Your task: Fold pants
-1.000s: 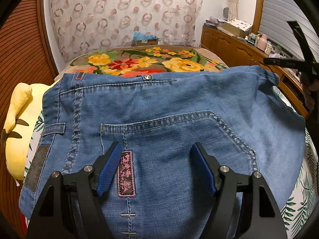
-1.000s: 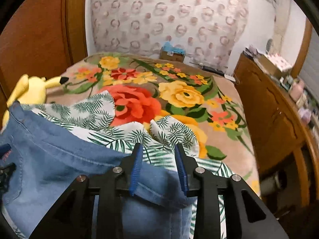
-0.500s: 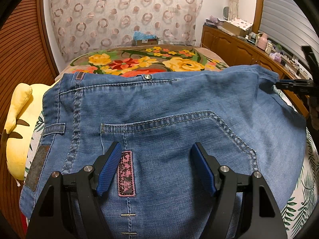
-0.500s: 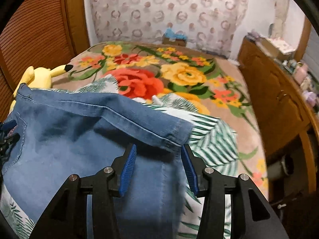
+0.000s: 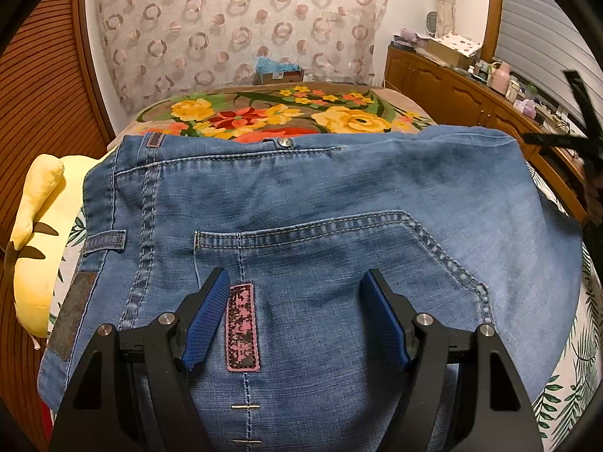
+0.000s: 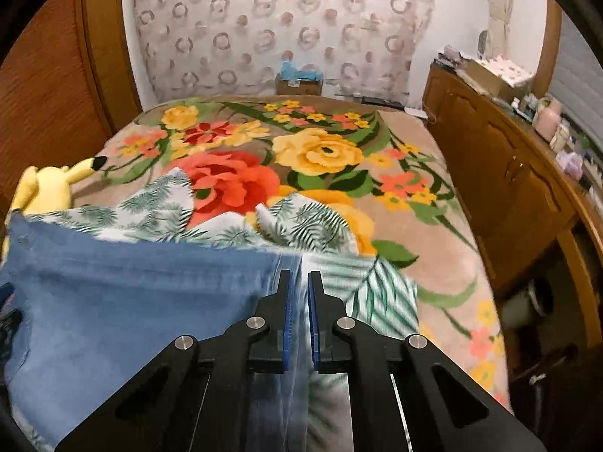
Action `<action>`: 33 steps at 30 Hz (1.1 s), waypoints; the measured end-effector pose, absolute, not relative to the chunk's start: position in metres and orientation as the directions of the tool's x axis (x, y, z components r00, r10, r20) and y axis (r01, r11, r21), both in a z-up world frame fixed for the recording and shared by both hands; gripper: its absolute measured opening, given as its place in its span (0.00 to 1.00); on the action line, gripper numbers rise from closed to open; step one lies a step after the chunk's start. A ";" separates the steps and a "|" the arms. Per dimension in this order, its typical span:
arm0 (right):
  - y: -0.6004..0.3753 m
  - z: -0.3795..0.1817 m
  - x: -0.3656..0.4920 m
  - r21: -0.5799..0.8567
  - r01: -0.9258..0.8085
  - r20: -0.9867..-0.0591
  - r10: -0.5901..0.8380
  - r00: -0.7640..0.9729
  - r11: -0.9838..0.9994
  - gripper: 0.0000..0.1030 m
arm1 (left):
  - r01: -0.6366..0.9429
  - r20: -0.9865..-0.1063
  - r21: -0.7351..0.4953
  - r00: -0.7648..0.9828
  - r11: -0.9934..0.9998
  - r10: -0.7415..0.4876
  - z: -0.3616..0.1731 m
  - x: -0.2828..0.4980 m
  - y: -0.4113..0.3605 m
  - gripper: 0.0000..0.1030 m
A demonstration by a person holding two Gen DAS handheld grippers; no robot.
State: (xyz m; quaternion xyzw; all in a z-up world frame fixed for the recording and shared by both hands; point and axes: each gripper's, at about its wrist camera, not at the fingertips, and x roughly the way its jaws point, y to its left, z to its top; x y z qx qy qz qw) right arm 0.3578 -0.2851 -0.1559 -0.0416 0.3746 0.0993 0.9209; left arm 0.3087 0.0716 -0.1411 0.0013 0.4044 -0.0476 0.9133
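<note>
L tongs [image 5: 294,324] wide open over jeans [image 5: 320,203]; R tongs [image 6: 299,301] closing on jeans' edge.

Both grippers: left gripper [image 5: 294,320] and right gripper [image 6: 299,312] show black angular frames, silver round screws, ribbed blue pads [image 5: 205,324].

My pants [image 5: 339,203] are washed blue denim, matt and finely ribbed, with pale topstitching, a metal button [image 5: 284,143] at the waist and a worn pink patch [image 5: 242,327]. My left gripper [image 5: 296,326] is matt black plastic with ridged blue pads and bright metal pins. The blanket [image 6: 377,173] on the bed looks plush. At the left edge, the yellow toy [image 5: 35,248] is soft fleece. The cabinet [image 6: 508,188] at right is glossy wood.
</note>
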 end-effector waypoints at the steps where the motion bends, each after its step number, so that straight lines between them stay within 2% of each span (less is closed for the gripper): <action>1: -0.285 -0.157 0.348 -0.003 -0.223 -0.700 0.157 0.697 0.975 0.13 | 0.088 -0.738 -0.038 0.669 0.995 -0.087 -0.140 0.309 0.071 0.72; 2: -0.286 -0.158 0.336 -0.009 -0.228 -0.702 0.156 0.695 0.974 0.16 | 0.088 -0.738 -0.037 0.669 0.995 -0.087 -0.140 0.309 0.072 0.72; 6: -0.298 -0.166 0.286 0.016 -0.230 -0.720 0.170 0.672 0.973 0.39 | 0.089 -0.734 -0.046 0.673 0.995 -0.094 -0.141 0.308 0.074 0.72; 7: -0.301 -0.169 0.273 0.026 -0.228 -0.725 0.175 0.667 0.973 0.41 | 0.088 -0.731 -0.045 0.676 0.995 -0.093 -0.140 0.308 0.075 0.72; 12: -0.313 -0.170 0.231 0.076 -0.217 -0.749 0.199 0.632 0.973 0.42 | 0.077 -0.719 -0.040 0.690 0.996 -0.082 -0.134 0.298 0.081 0.72; 18: -0.317 -0.169 0.226 0.108 -0.176 -0.765 0.195 0.614 0.978 0.42 | 0.031 -0.698 -0.067 0.713 0.997 -0.068 -0.116 0.269 0.108 0.72; 19: -0.315 -0.169 0.229 0.110 -0.180 -0.765 0.198 0.613 0.978 0.39 | 0.023 -0.696 -0.062 0.715 0.998 -0.060 -0.114 0.264 0.113 0.72; 20: -0.314 -0.167 0.230 0.108 -0.185 -0.759 0.202 0.619 0.977 0.32 | 0.015 -0.695 -0.052 0.718 0.999 -0.047 -0.113 0.259 0.118 0.72; 21: -0.313 -0.164 0.230 0.103 -0.187 -0.755 0.200 0.625 0.977 0.17 | 0.008 -0.693 -0.045 0.720 0.999 -0.036 -0.112 0.256 0.118 0.72; 22: -0.313 -0.161 0.229 0.097 -0.189 -0.751 0.196 0.631 0.977 0.13 | -0.002 -0.691 -0.040 0.722 0.999 -0.026 -0.110 0.251 0.123 0.72; 24: -0.312 -0.150 0.223 0.092 -0.193 -0.725 0.199 0.659 0.977 0.09 | -0.017 -0.689 -0.041 0.725 0.999 -0.016 -0.109 0.244 0.130 0.72; 29: -0.319 -0.108 0.199 0.096 -0.202 -0.639 0.216 0.738 0.975 0.08 | -0.069 -0.682 -0.033 0.731 0.997 0.028 -0.108 0.234 0.149 0.72; 33: -0.323 -0.117 0.194 0.095 -0.197 -0.662 0.209 0.720 0.976 0.08 | -0.116 -0.684 -0.027 0.726 0.993 0.066 -0.109 0.232 0.166 0.72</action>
